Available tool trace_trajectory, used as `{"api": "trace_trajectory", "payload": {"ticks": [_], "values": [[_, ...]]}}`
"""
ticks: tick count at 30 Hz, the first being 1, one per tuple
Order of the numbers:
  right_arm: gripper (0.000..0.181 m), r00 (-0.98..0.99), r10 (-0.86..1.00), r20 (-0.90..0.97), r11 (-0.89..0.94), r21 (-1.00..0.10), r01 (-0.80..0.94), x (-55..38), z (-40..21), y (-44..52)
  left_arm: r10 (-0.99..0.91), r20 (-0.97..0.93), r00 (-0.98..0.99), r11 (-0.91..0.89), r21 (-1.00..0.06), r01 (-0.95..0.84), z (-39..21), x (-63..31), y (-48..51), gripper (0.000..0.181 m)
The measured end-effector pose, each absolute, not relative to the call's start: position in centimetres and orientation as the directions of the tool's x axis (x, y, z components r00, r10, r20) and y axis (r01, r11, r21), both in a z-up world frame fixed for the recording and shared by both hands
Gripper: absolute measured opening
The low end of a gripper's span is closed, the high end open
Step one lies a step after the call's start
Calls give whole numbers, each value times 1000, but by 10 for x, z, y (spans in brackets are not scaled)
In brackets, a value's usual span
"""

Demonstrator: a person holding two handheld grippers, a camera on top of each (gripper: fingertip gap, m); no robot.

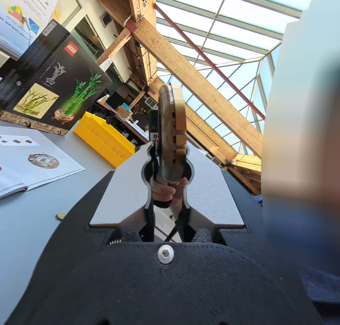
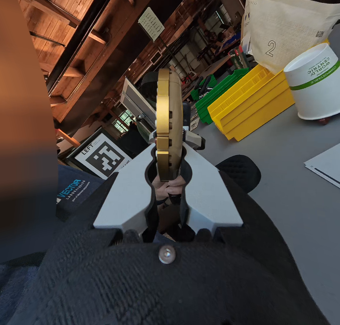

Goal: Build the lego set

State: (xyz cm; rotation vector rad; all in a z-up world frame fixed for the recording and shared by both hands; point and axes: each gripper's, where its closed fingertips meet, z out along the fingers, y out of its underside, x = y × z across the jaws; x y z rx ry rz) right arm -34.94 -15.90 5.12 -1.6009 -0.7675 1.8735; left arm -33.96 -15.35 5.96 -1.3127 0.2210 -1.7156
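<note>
Both tongs pinch one round gold-and-tan lego disc, held edge-on in the air above the grey table [image 1: 27,233]: the left gripper [image 1: 168,150] clamps its lower rim [image 1: 172,132], and the right gripper [image 2: 168,150] grips the same disc [image 2: 165,124] from the opposite side. Only the left wrist view shows the set's box [image 1: 55,87], one open instruction booklet [image 1: 36,161] and one loose round piece [image 1: 61,215]. Only the right wrist view shows one green bin [image 2: 217,98], one white cup [image 2: 318,87] and one numbered bag [image 2: 287,27]. Each view has one yellow bin [image 1: 104,141] [image 2: 253,102].
</note>
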Motion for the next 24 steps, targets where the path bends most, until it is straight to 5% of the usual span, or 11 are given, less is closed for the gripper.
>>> {"api": "trace_trajectory", "payload": {"ticks": [9, 16, 18, 24], "values": [[19, -134, 661, -738, -750, -654, -95, -337, 15, -152, -688, 713, 137, -588, -658, 470, 21, -329, -148, 19], [21, -180, 546, -818, -836, -547, -48, -336, -14, -152, -594, 796, 118, -684, -577, 446, -10, -328, -148, 18], [35, -163, 529, -833, -848, -521, -93, -329, -16, -141, -564, 820, 94, -706, -539, 459, -15, -331, -149, 18], [19, -150, 550, -822, -833, -552, -34, -319, -31, -139, -514, 850, 112, -760, -512, 401, -35, -326, -152, 19]]}}
